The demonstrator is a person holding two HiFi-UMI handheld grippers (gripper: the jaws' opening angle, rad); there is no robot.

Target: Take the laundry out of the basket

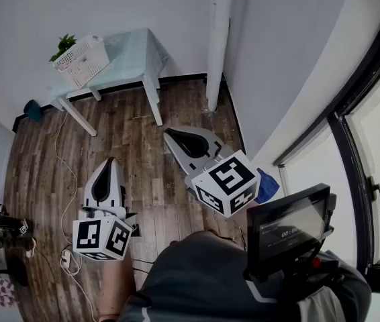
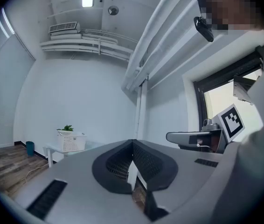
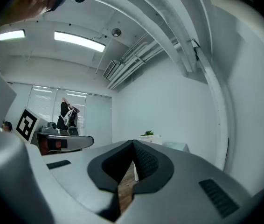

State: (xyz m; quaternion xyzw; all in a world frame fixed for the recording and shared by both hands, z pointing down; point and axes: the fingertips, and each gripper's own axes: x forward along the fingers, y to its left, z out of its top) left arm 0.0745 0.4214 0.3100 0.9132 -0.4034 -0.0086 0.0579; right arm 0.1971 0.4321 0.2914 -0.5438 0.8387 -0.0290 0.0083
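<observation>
Approach step, I judge: left hand-held gripper (image 1: 107,170) and right hand-held gripper (image 1: 180,139), both clenched and empty, hang mid-frame, well apart from the white laundry basket (image 1: 82,60) on the bench (image 1: 133,52) upper left; next, reach it and open the jaws

My pale worktop (image 1: 135,54) stands in the corner on the wood floor (image 1: 146,173). Only thing on it is the white laundry basket (image 1: 84,62) at one end, with a green leafy thing (image 1: 63,45) poking out.
</observation>
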